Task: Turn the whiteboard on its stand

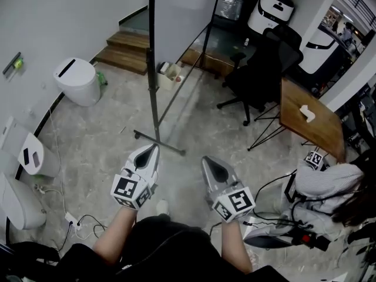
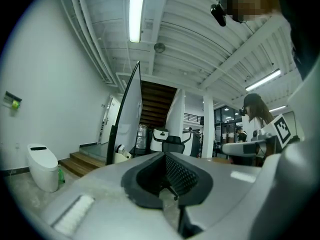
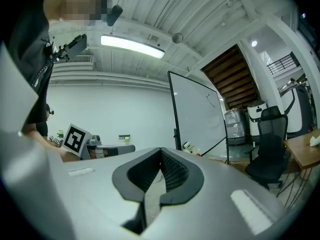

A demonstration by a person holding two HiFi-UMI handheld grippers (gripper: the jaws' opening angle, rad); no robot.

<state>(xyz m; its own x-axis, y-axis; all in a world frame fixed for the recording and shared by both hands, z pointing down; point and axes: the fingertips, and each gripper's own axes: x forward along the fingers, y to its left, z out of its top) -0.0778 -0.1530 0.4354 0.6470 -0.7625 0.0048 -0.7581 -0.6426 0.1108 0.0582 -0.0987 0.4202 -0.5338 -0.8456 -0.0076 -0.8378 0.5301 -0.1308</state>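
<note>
The whiteboard (image 1: 176, 16) stands on its black stand (image 1: 154, 87), whose foot (image 1: 158, 141) rests on the stone floor just ahead of me. My left gripper (image 1: 150, 152) is held low, its tip close to the foot, jaws shut and empty. My right gripper (image 1: 212, 165) hangs beside it to the right, also shut and empty. The left gripper view shows the whiteboard (image 2: 128, 115) nearly edge-on beyond my left gripper (image 2: 168, 185). In the right gripper view the whiteboard (image 3: 197, 119) shows its white face past my right gripper (image 3: 159, 178). Neither gripper touches the board.
A white bin (image 1: 77, 81) stands left by the wall, with wooden steps (image 1: 126, 49) behind. A black office chair (image 1: 261, 69) and a wooden table (image 1: 308, 119) are right of the stand. A seated person (image 1: 329, 187) is at the right. Cables (image 1: 82, 222) trail on the floor.
</note>
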